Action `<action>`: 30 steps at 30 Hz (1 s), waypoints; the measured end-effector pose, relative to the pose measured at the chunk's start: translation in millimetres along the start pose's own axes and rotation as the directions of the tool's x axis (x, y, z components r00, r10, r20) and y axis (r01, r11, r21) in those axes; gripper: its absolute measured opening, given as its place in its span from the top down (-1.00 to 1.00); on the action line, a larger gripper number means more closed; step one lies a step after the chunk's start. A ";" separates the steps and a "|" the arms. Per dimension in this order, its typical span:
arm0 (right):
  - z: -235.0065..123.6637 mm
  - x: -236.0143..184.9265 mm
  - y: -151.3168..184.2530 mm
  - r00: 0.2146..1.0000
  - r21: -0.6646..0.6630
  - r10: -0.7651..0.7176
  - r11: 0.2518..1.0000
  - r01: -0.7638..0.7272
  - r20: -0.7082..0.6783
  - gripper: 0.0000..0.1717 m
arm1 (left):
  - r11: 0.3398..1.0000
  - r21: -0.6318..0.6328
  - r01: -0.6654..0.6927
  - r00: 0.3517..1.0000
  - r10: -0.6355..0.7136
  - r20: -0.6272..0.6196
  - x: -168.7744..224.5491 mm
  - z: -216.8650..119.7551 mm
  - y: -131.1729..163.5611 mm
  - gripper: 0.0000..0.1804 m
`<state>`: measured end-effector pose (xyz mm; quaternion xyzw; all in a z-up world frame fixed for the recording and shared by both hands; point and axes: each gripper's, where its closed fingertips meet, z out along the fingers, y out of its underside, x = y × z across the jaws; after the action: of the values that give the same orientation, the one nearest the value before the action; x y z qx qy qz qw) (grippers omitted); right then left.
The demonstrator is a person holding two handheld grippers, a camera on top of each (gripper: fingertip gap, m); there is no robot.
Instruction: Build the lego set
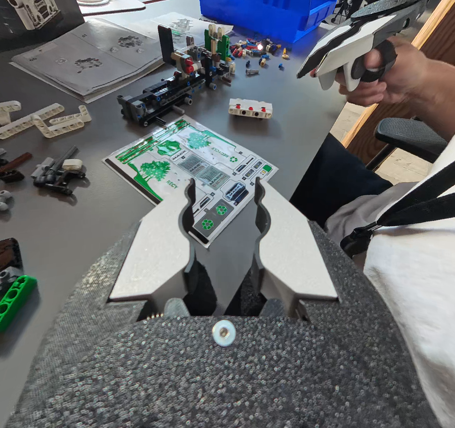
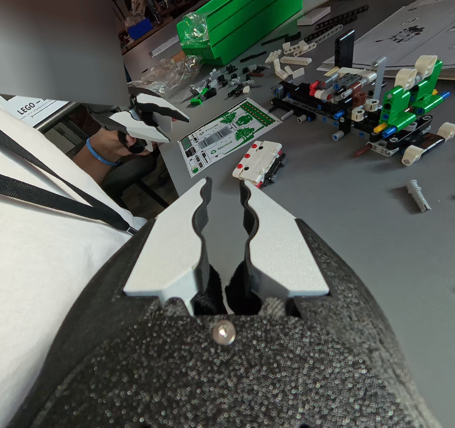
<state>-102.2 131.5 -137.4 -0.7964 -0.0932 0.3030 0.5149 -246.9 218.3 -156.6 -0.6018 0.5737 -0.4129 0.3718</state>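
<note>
**2 open grippers over a gray table of brick parts**

The left gripper [image 1: 224, 182] hangs over the sticker sheet [image 1: 189, 167] with its 2 fingers wide apart. Nothing is between them, only the sheet lying flat on the table below. The right gripper [image 2: 225, 182] is partly open, with a smaller gap than the left one, and it holds nothing too. Its right fingertip is just beside a small white block [image 2: 258, 160] with 3 red pins, but you cannot tell if it touches.

The table [image 2: 344, 243] is smooth and gray. Past the sheet stands a half-built truck frame [image 1: 182, 81] made of black, green and white parts. A pile of tiny colored pins [image 1: 258, 49] lies near a blue bin [image 1: 266, 2]. In the right wrist view a green bin [image 2: 246, 17] sits farther back, with crinkly clear bags [image 2: 170, 74] beside it. White beams [image 1: 46, 123] lie to the left, and an open booklet [image 1: 86, 56] is behind them. A lone gray pin [image 2: 417, 198] lies apart on the right.

A person in a white shirt [image 1: 418, 293] sits at the table edge on a black chair [image 1: 408, 133]. A wood wall [image 1: 433, 17] is behind.

The back of the room is dark and hard to make out. A blurred patch covers the top left of the right wrist view. The parts at the left edge of the left wrist view are cut off.
</note>
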 end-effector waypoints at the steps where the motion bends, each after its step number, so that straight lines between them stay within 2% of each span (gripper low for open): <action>1: 0.9 -0.4 1.3 1.000 -0.010 0.002 1.000 -0.001 0.004 0.75 | 1.000 0.001 0.004 1.000 -0.004 -0.005 -0.5 -1.4 -0.7 0.49; 3: 1.8 -0.5 2.9 1.000 -0.024 0.005 1.000 -0.005 0.006 0.74 | 1.000 0.022 0.022 1.000 -0.022 0.000 -5.7 -6.5 -6.6 0.50; 5: 2.4 -0.6 3.4 1.000 -0.032 0.016 0.999 -0.015 0.017 0.74 | 0.995 0.036 0.089 0.995 -0.087 -0.054 -7.6 -10.7 -13.6 0.50; 8: 1.8 1.1 1.9 0.999 -0.026 0.041 0.999 -0.040 0.022 0.73 | 0.997 0.014 0.076 0.995 -0.077 0.068 -38.2 -14.1 -12.8 0.50; 13: 1.1 0.5 0.4 0.998 -0.019 0.045 0.999 -0.044 0.034 0.73 | 0.983 0.132 0.126 0.986 -0.138 0.090 -54.2 -22.9 -34.8 0.54; 18: 0.9 -0.2 0.6 0.998 -0.020 0.048 0.999 -0.048 0.044 0.72 | 0.981 0.068 0.184 0.979 -0.189 0.078 -57.2 -14.1 -25.0 0.54; 22: 0.9 -0.9 0.7 0.998 -0.021 0.049 0.999 -0.048 0.051 0.71 | 0.975 0.066 0.212 0.972 -0.218 0.093 -62.2 -13.5 -23.7 0.54; 30: 0.4 -1.2 0.4 0.998 -0.015 0.045 0.999 -0.044 0.052 0.71 | 0.990 -0.097 0.104 0.977 -0.084 0.195 -60.8 2.3 -3.8 0.54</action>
<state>-103.5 131.0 -137.4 -0.7938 -0.0910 0.3343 0.4998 -243.3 279.2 -158.2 -0.6841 0.5275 -0.3395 0.3723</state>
